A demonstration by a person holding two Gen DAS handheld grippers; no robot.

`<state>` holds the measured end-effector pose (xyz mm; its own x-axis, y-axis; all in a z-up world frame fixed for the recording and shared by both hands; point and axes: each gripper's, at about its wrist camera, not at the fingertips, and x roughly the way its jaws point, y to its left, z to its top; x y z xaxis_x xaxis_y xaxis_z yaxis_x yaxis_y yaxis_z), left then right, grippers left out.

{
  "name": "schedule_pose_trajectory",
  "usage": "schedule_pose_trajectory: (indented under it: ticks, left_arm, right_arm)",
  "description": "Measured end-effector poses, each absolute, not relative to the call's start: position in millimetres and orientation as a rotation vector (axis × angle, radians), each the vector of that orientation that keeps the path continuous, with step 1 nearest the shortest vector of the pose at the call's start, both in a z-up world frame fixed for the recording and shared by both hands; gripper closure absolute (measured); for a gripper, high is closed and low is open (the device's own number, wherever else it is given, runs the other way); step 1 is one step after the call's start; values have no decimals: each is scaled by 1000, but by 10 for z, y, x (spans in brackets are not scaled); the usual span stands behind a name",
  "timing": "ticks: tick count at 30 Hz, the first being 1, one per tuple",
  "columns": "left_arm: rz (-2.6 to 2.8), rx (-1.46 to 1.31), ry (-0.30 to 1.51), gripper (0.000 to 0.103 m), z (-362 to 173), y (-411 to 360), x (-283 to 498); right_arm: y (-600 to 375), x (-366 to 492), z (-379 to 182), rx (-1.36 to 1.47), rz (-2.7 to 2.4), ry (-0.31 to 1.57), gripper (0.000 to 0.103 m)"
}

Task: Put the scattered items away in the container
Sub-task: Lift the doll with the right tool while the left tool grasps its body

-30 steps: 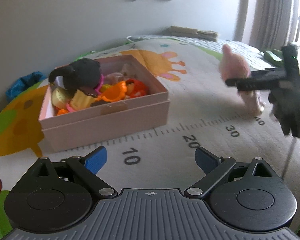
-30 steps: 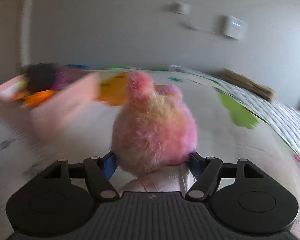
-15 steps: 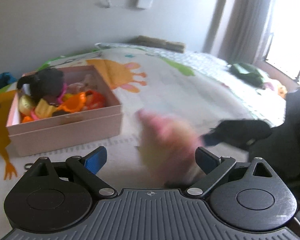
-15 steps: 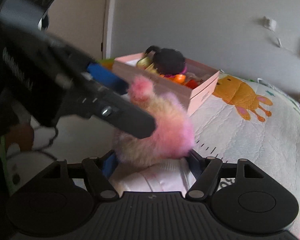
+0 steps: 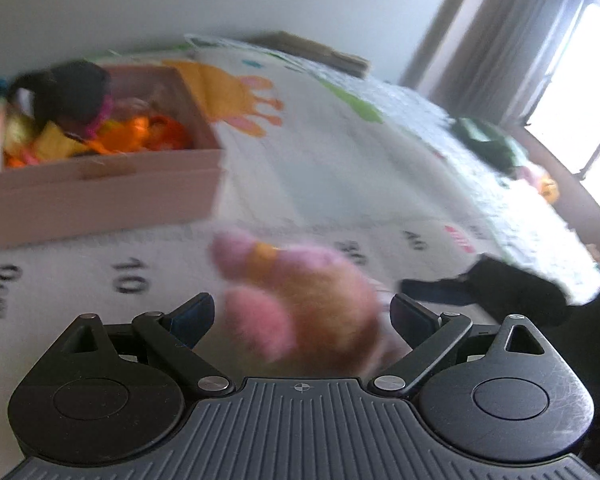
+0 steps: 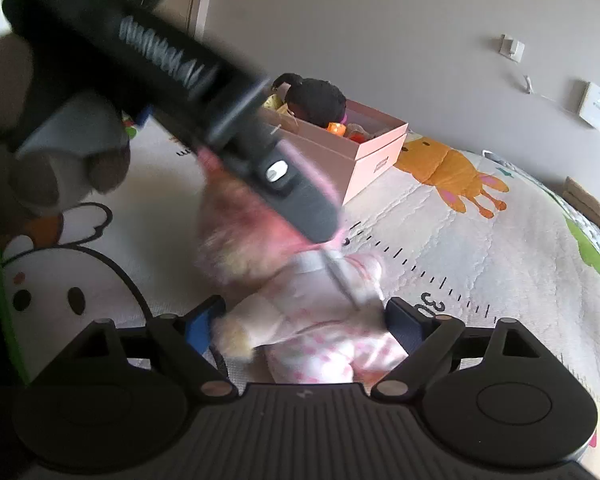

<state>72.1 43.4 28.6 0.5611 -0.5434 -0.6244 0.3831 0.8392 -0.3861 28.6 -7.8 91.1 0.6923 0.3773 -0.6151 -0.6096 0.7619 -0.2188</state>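
While my right gripper (image 6: 304, 320) is opening around the fluffy pink doll (image 6: 300, 280), my left gripper (image 5: 302, 316), its jaws spread wide, should close firmly on its hair before carrying it to the pink box (image 5: 100, 196).

a quilted play mat (image 6: 480, 264) with an orange giraffe print (image 6: 452, 172) and a ruler strip, a grey wall (image 6: 380, 32) with a thermostat (image 6: 596, 106), grey curtains (image 5: 496, 56), a bright window (image 5: 580, 68).

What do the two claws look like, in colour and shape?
Both the left claw and the right claw are black, with a ribbed grey body, two round housings, silver pivot screws and blue finger pads. The left claw's side bears white lettering.
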Motion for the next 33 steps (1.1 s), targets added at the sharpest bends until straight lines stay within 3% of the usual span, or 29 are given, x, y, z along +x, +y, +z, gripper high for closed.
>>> schedule_pose_trajectory:
  ticks: [5,17,23,33]
  left_arm:
    - [-562,-177,770,5,415,303,721]
    - [-532,-203,594,5,912,484,705]
    - [-439,-191,562,5,982,587,752]
    - [-397,-138,655,4,706,622,797]
  right_arm:
    - [-82,354,859,-446,550,568,23]
    - [-616,791,1221,163,772,796,29]
    - [-859,936,1256,181,545,724,21]
    - [-946,1069,1226,74,327,623,19]
